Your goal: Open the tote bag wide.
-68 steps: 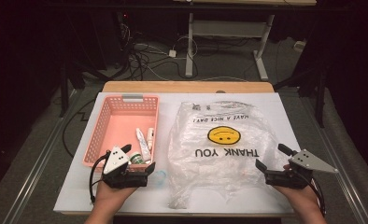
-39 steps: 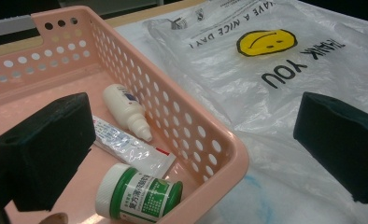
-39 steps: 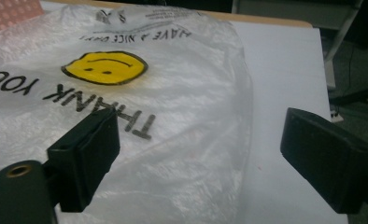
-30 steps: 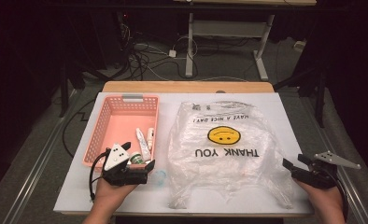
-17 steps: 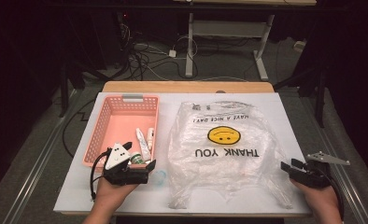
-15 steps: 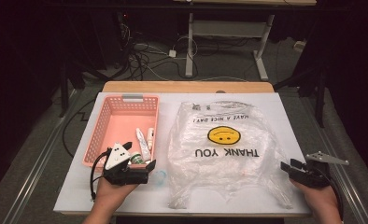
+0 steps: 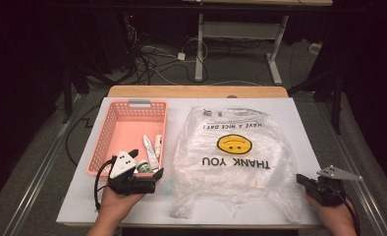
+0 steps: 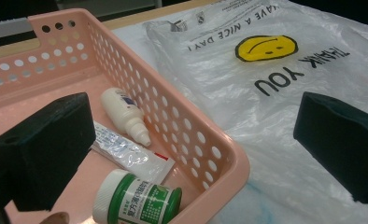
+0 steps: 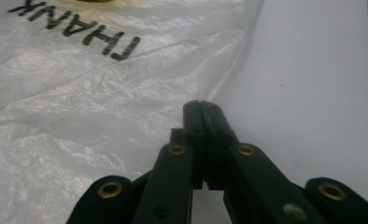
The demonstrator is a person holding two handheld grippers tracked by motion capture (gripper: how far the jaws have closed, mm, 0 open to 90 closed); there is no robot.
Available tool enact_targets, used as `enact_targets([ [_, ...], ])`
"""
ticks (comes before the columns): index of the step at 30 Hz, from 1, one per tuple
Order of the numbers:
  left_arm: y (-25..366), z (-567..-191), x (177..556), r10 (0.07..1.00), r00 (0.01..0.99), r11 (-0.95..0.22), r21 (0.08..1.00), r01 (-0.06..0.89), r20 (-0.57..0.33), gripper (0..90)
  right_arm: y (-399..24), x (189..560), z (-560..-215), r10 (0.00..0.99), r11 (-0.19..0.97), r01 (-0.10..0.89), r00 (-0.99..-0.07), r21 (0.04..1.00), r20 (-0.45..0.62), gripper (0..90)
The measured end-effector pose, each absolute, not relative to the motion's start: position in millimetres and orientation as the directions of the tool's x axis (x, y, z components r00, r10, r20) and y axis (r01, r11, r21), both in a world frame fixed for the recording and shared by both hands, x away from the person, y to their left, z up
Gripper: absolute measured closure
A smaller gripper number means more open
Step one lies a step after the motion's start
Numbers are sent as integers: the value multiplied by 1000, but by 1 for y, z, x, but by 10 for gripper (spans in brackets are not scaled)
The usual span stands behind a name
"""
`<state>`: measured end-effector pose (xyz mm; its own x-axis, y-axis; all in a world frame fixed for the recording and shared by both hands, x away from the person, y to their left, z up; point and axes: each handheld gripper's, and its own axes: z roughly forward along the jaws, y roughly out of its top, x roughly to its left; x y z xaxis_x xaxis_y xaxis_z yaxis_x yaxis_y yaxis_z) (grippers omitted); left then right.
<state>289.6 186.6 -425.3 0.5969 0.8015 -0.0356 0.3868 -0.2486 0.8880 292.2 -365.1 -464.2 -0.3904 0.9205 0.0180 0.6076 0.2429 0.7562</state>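
Note:
A pink perforated basket [image 7: 132, 104] [image 8: 210, 140] sits at the table's left. It holds a small white bottle [image 8: 123, 112], a tube [image 8: 126, 151] and a green-labelled jar [image 8: 135, 200]. A clear plastic bag [image 7: 235, 167] [image 8: 266, 93] [image 9: 79, 93], printed with a smiley and "THANK YOU", lies flat to the basket's right. My left gripper [image 7: 157, 178] [image 8: 191, 121] hovers open over the basket's near right corner, its jaws straddling the rim. My right gripper [image 7: 302, 181] [image 9: 201, 105] is shut, its tip at the bag's near right edge. Whether any film is pinched there is unclear.
A white board [image 7: 309, 123] covers the wooden table and shows bare to the right of the bag and along the near edge. Cables and desk legs [image 7: 201, 49] stand on the floor beyond the far edge.
The right gripper has moved right and toward the near edge, off the bag to its border, and its jaws have gone from open to shut. The left gripper has stayed put.

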Motion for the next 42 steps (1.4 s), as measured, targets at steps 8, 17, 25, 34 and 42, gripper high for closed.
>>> enact_targets([
  [8, 189, -425, 291, 812, 583, -256, 880, 400, -28, 0, -346, 260, -455, 893, 288, 563, -449, 775, -5, 900],
  [17, 187, -425, 290, 833, 553, -285, 846, 450, -14, 0, -343, 229, -464, 871, 291, 569, -490, 769, 33, 840],
  [25, 185, -424, 286, 803, 594, -278, 854, 440, -45, 10, -343, 241, -451, 861, 257, 499, -507, 828, 38, 551],
  [34, 183, -424, 282, 779, 625, -294, 852, 434, -49, 0, -351, 308, -440, 888, 217, 497, -459, 840, 42, 461],
  [42, 184, -427, 285, 774, 629, -283, 850, 444, -71, 0, -352, 389, -429, 908, 190, 501, -418, 844, 43, 497],
])
